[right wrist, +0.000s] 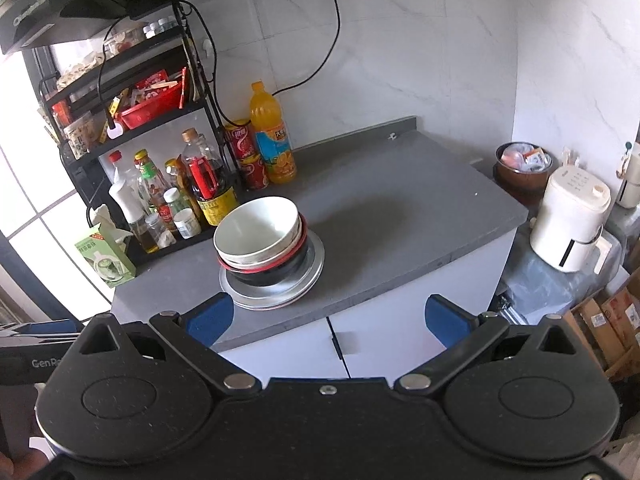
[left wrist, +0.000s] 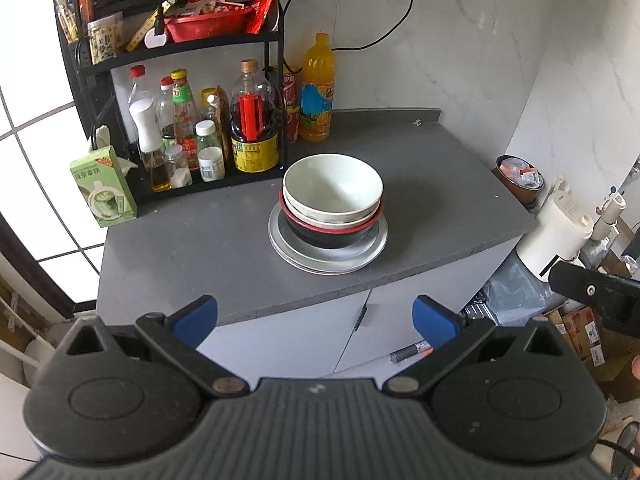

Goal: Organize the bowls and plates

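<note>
A white bowl (left wrist: pixel 333 184) (right wrist: pixel 256 230) sits nested on top of another pale bowl, inside a black bowl with a red rim (left wrist: pixel 326 234) (right wrist: pixel 276 270). This stack rests on stacked metal plates (left wrist: pixel 360 256) (right wrist: pixel 280 292) on the grey counter (left wrist: pixel 192 248) (right wrist: pixel 380 232). My left gripper (left wrist: pixel 316 320) is open and empty, held back from the counter's front edge. My right gripper (right wrist: pixel 328 316) is also open and empty, off the front edge, with the stack ahead to its left. The right gripper's body (left wrist: pixel 596 296) shows at the right edge of the left wrist view.
A black rack (left wrist: pixel 180 60) (right wrist: pixel 132 120) with sauce bottles stands at the counter's back left, next to an orange juice bottle (left wrist: pixel 317 88) (right wrist: pixel 272 136) and red cans (right wrist: pixel 248 156). A green tissue box (left wrist: pixel 105 188) (right wrist: pixel 105 258) sits at the left. A white appliance (right wrist: pixel 568 224) stands right of the counter.
</note>
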### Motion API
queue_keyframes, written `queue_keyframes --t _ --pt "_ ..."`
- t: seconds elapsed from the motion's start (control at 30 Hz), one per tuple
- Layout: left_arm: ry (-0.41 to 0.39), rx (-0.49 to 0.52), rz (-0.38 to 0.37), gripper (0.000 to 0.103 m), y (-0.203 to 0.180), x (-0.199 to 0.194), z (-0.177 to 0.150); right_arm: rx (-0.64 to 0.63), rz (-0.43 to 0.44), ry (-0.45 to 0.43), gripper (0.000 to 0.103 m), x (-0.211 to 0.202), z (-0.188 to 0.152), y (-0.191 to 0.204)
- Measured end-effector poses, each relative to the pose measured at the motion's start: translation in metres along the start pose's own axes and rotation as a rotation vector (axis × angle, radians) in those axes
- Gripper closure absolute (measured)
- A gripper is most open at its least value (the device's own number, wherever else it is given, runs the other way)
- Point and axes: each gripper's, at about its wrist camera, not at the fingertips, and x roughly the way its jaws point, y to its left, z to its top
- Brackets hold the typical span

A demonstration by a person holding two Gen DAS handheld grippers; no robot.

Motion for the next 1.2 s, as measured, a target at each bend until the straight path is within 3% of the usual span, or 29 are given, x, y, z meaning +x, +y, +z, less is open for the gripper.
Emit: queue_keyframes --t 1.2 --pt "0.011 0.037 -0.006 0.000 -0.020 -0.001 -0.007 -0.054 -0.027 0.006 0.000 -0.008 -0.009 -0.003"
